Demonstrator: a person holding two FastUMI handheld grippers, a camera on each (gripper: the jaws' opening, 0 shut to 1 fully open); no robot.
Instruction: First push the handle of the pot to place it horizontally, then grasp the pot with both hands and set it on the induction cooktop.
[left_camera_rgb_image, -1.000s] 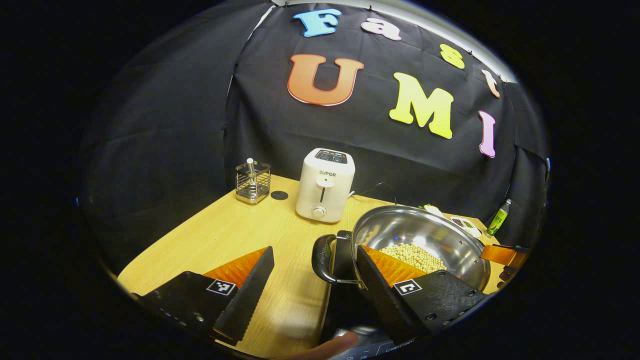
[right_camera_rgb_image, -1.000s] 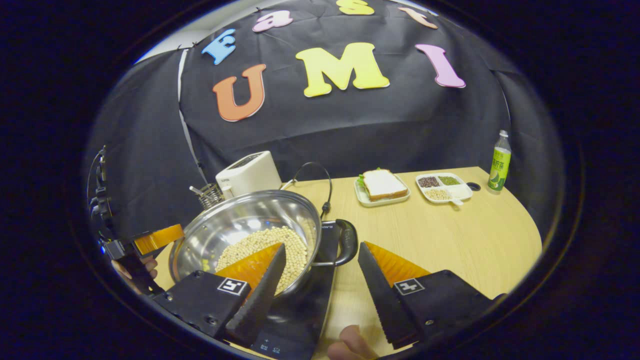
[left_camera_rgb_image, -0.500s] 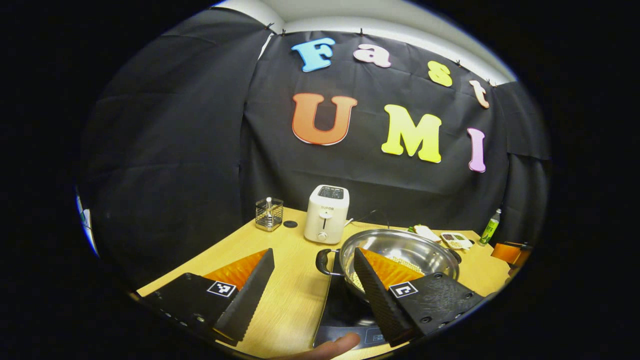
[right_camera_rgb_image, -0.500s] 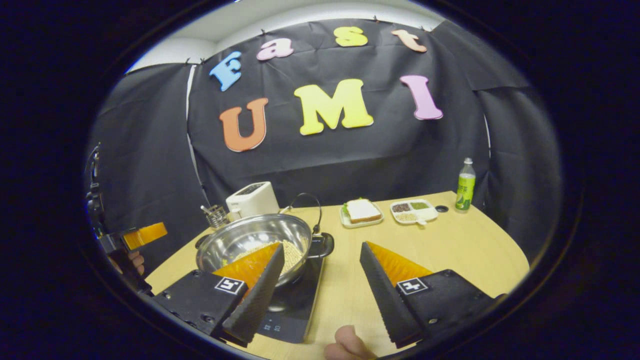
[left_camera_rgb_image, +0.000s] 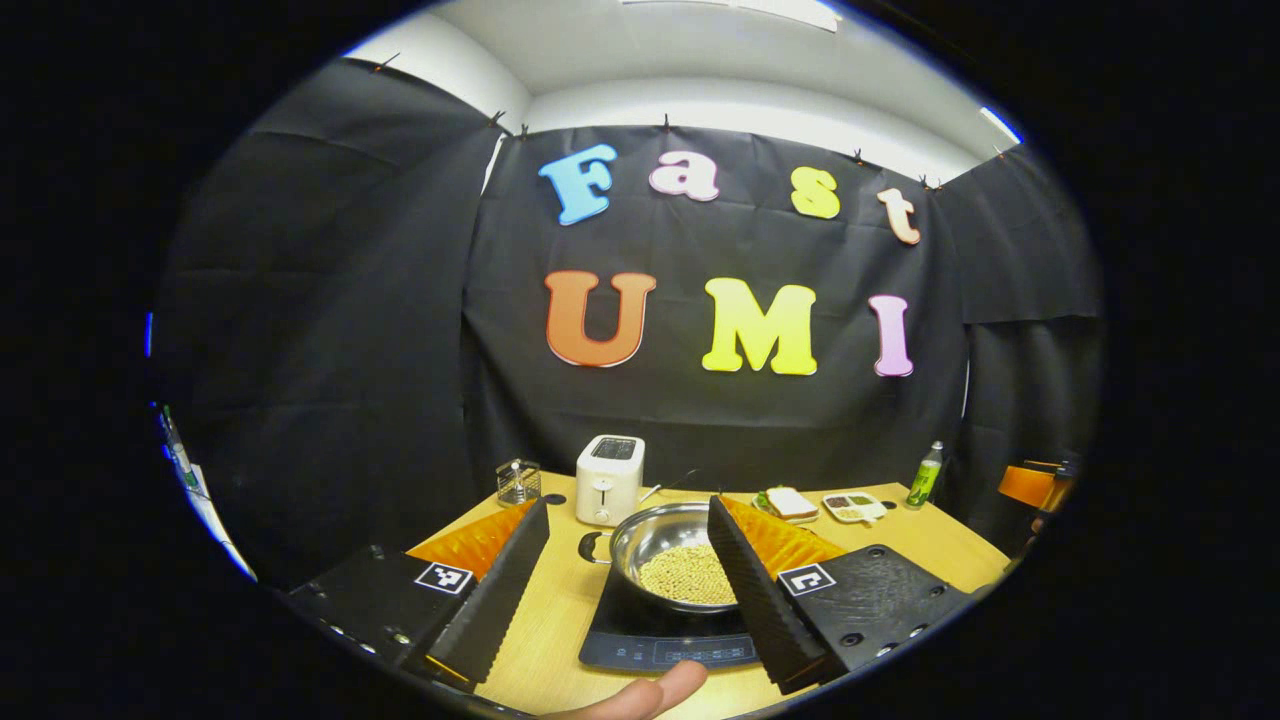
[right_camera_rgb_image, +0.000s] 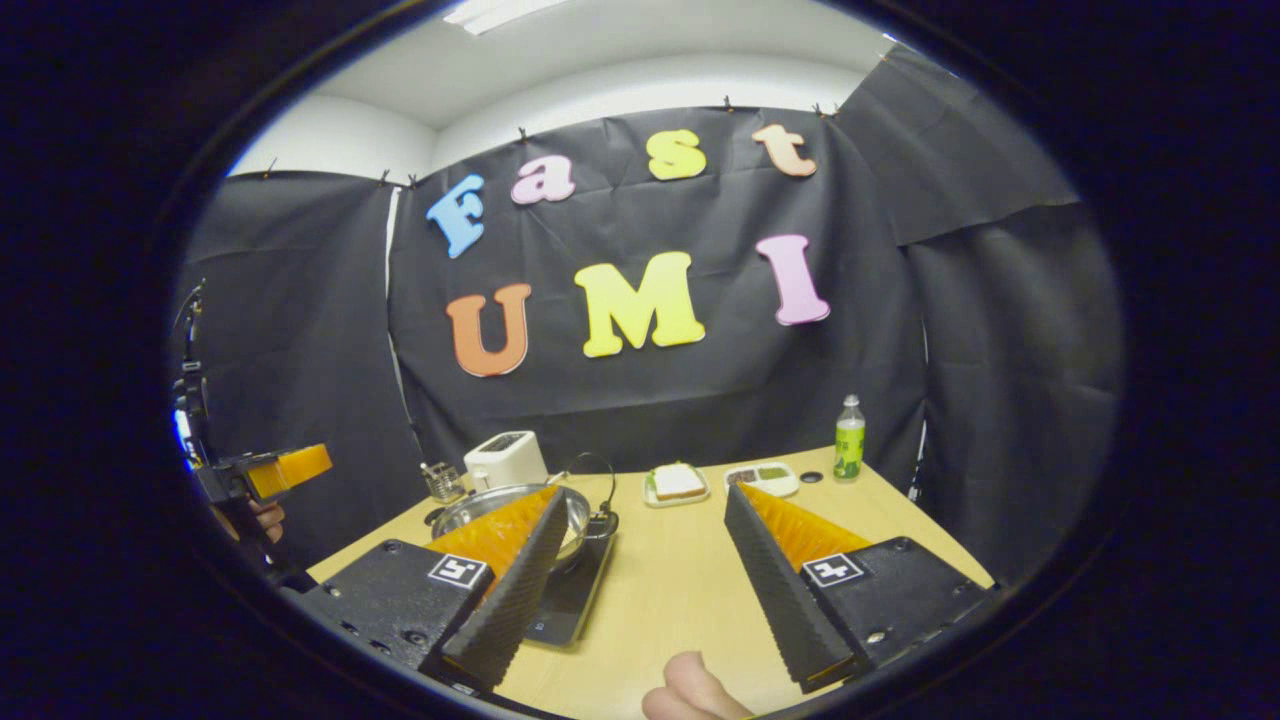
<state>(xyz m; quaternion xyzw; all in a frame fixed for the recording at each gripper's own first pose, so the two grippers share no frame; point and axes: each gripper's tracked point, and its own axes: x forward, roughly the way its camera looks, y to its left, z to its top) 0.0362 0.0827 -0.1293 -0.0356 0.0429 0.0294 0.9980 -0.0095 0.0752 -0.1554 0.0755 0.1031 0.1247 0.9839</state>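
Shiny round steel pot (left_camera_rgb_image: 672, 556) with pale beans inside, sitting flat on the black glass induction cooktop (left_camera_rgb_image: 655, 640), straight ahead of the left hand-held gripper (left_camera_rgb_image: 628, 575) and framed between its two fingers. Black loop handle (left_camera_rgb_image: 594, 546) pointing sideways toward that gripper's left finger. Left hand-held gripper spread wide, holding nothing, well back from the pot. Right hand-held gripper (right_camera_rgb_image: 640, 570) likewise parted and empty, with the pot (right_camera_rgb_image: 510, 505) ahead and off past its left finger, over the pale wooden tabletop (right_camera_rgb_image: 680, 580). Placement judged complete, so the step in hand looks like the retreat. Best done by drawing both hand-held grippers straight back and up, fingers kept apart, no swing sideways that might clip a handle or nudge the pot off centre. Worth checking that the base rests wholly inside the cooktop's surface before leaving. White toaster (left_camera_rgb_image: 610, 480) farther ahead, beyond the pot; green bottle (right_camera_rgb_image: 849, 438) far ahead and slightly right of the right gripper.
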